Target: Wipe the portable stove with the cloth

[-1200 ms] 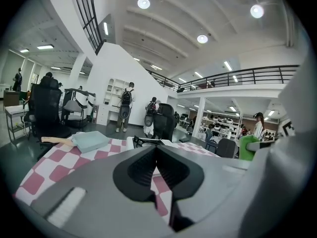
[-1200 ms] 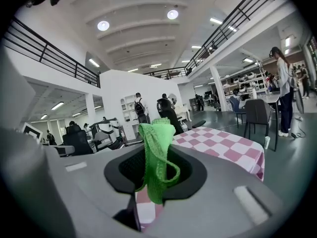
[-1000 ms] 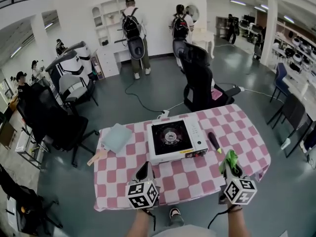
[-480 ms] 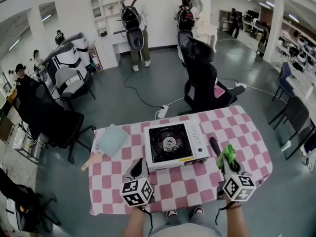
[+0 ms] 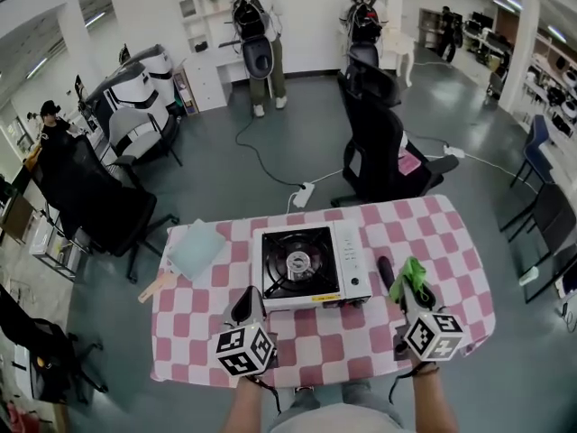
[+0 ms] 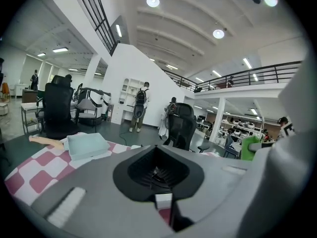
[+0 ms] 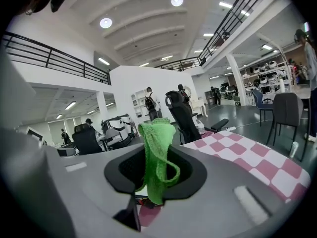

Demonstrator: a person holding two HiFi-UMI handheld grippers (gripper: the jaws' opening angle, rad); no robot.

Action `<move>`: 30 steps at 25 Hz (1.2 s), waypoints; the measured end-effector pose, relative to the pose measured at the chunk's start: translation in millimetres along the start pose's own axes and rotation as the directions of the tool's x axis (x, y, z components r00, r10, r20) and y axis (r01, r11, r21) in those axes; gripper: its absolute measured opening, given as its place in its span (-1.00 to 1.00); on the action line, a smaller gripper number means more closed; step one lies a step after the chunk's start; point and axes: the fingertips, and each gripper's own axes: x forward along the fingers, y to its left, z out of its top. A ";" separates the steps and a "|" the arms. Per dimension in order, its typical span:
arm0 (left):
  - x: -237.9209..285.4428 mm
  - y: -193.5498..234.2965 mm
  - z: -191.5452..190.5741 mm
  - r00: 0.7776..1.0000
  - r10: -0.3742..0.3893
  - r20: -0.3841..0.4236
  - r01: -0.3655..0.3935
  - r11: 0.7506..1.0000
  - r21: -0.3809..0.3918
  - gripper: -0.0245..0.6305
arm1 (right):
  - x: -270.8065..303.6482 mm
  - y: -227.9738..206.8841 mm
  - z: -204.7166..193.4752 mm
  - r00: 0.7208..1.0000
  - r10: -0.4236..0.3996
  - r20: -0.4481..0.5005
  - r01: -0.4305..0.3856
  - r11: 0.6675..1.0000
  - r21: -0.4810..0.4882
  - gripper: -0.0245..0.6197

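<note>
The white portable stove (image 5: 306, 264) with a black burner top sits mid-table on the pink-checked tablecloth (image 5: 451, 242). My right gripper (image 5: 412, 287) hangs just right of the stove's front corner, shut on a green cloth (image 5: 410, 276). In the right gripper view the green cloth (image 7: 157, 155) droops between the jaws of the right gripper (image 7: 153, 185). My left gripper (image 5: 245, 308) is at the stove's front left corner, shut with nothing in it. In the left gripper view, the left gripper (image 6: 159, 182) hides most of the stove.
A black stick-like tool (image 5: 385, 272) lies between the stove and the right gripper. A pale teal folded item (image 5: 196, 249) and a wooden piece (image 5: 155, 287) rest at the table's left end. Black office chairs (image 5: 383, 142) stand beyond the table; people stand at the far wall.
The head view has shifted, so table and stove sit a little further left and nearer. Both grippers keep their places in front of the stove; the right one still holds the cloth.
</note>
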 end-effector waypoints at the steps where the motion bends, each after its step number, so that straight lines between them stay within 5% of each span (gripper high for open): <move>1: 2.0 -3.4 -0.9 1.000 0.006 0.000 -0.006 1.000 -0.003 -0.93 | 3.1 -3.3 1.3 1.000 0.008 -0.005 -0.008 1.000 0.000 -0.66; 14: 9.4 -10.9 -33.5 0.992 0.127 -0.028 -0.128 0.991 -0.039 -0.93 | 44.8 -40.3 0.5 0.984 0.155 -0.092 -0.157 0.988 -0.014 -0.66; 30: 21.1 -11.7 -60.8 0.964 0.254 -0.071 -0.258 0.965 -0.045 -0.93 | 131.8 -74.8 -14.9 0.906 0.356 -0.229 -0.382 0.921 -0.079 -0.66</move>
